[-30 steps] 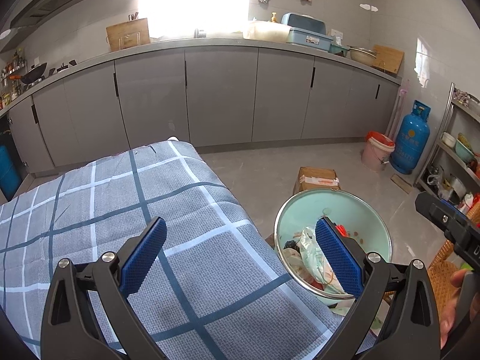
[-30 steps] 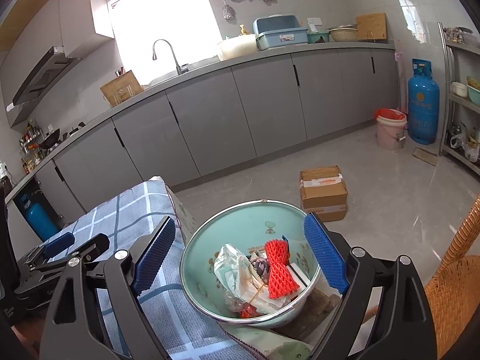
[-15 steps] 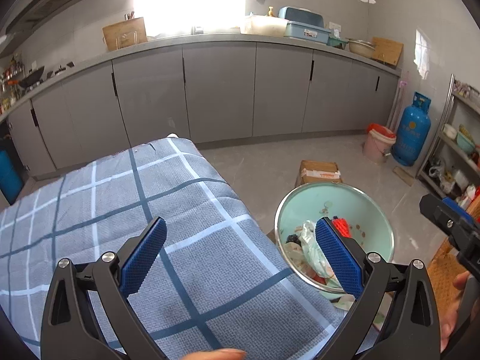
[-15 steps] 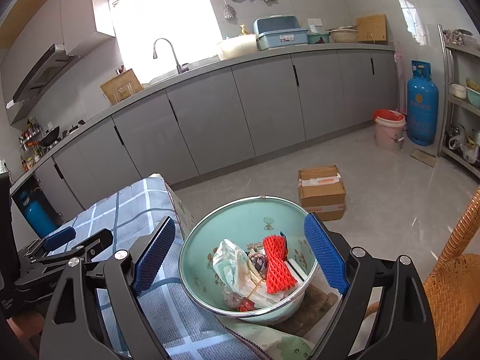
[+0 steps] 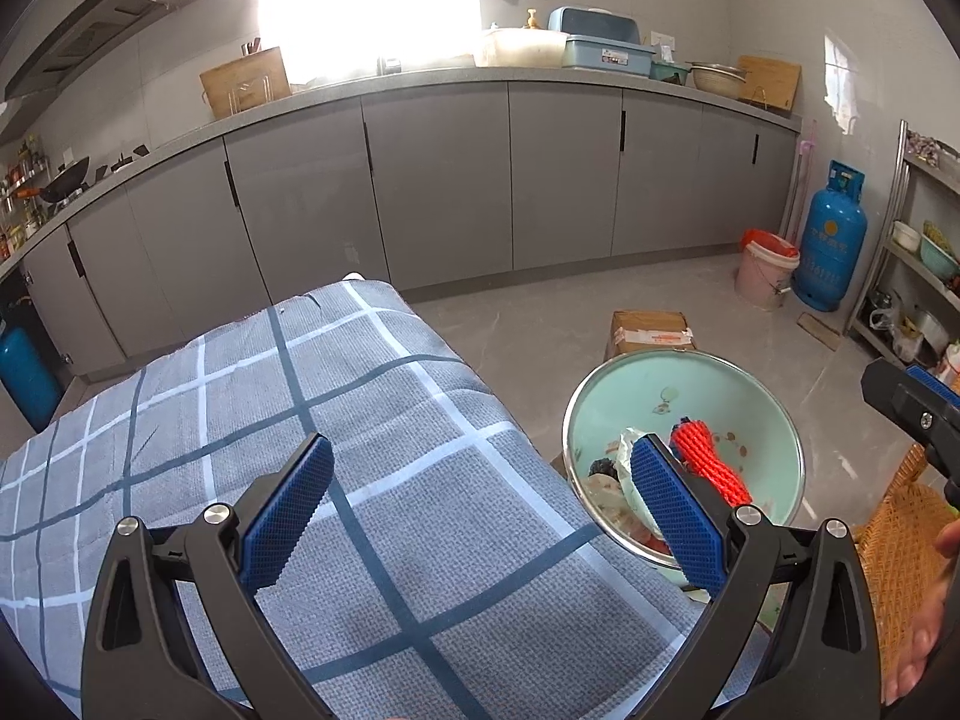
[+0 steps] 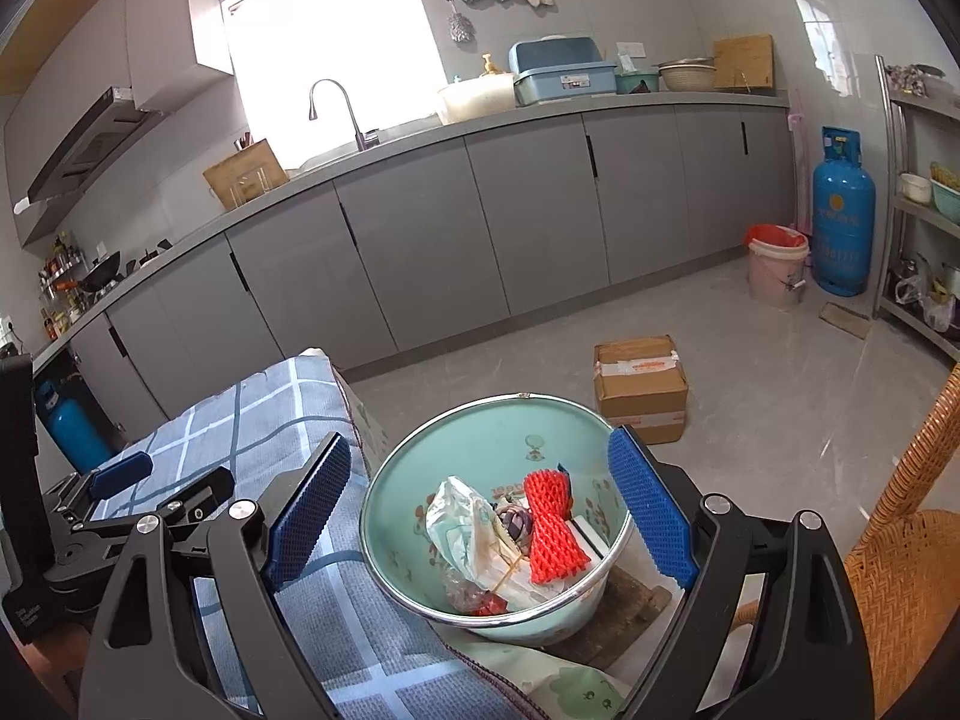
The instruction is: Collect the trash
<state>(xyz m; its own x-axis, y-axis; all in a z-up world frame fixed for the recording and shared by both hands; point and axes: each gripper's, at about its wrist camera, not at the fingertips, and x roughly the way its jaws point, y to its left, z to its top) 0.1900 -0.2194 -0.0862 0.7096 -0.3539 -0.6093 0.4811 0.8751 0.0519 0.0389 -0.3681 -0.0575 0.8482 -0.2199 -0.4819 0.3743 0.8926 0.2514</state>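
Observation:
A mint-green enamel basin [image 6: 528, 426] [image 5: 762, 414] stands beside the right edge of the table. It holds trash: a red foam net [image 6: 552, 531] [image 5: 708, 468], a crumpled plastic bag [image 6: 462, 522], wooden sticks and small scraps. My right gripper [image 6: 480, 504] is open and empty, raised above the basin with its jaws to either side of it. My left gripper [image 5: 480, 507] is open and empty above the grey checked tablecloth [image 5: 300, 420], left of the basin. The left gripper also shows at the left of the right wrist view [image 6: 138, 498].
A cardboard box [image 6: 639, 387] sits on the floor behind the basin. A wicker chair [image 6: 900, 540] stands at the right. A pink bucket [image 6: 774, 264] and blue gas cylinder [image 6: 840, 216] stand by grey cabinets. A metal shelf [image 6: 918, 210] is far right.
Both grippers have lifted and drawn back slightly, so the basin sits a little lower and farther in view. Both stay open and empty.

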